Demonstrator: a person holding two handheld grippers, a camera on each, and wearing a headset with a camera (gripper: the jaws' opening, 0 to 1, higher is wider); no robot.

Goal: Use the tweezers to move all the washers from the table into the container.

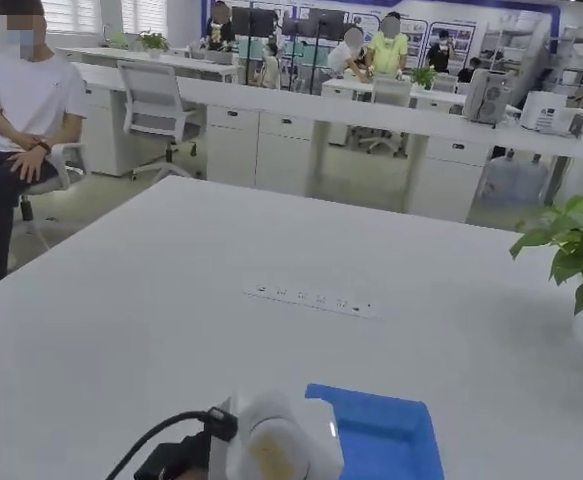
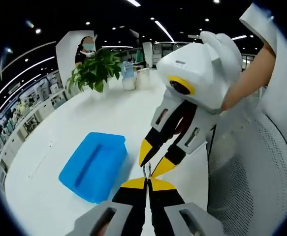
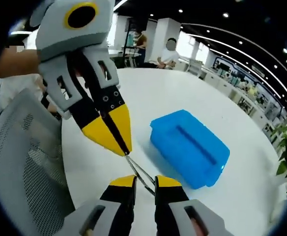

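Left gripper (image 2: 148, 183), seen in the left gripper view at the bottom centre of the frame: its yellow-tipped jaws are pressed together on the thin metal tweezers (image 3: 141, 174), which project from between the tips. In the right gripper view this gripper enters from the upper left, and the tweezers run from its closed tips down to the lower centre. There they pass into the gap between the jaws of the right gripper (image 3: 145, 182), which stand apart. Whether either jaw touches the tweezers cannot be told. The blue container (image 3: 190, 147) lies on the white table (image 3: 133, 93) right of centre in the right gripper view, near the tweezers but apart from them. In the left gripper view it lies left of centre, and in the head view it sits at the lower edge, right of centre. A mesh chair back (image 3: 20, 162) fills the lower left of the right gripper view. A leafy plant (image 1: 576, 250) stands at the right edge of the head view, and a recessed power strip (image 1: 311, 298) lies at mid-table.
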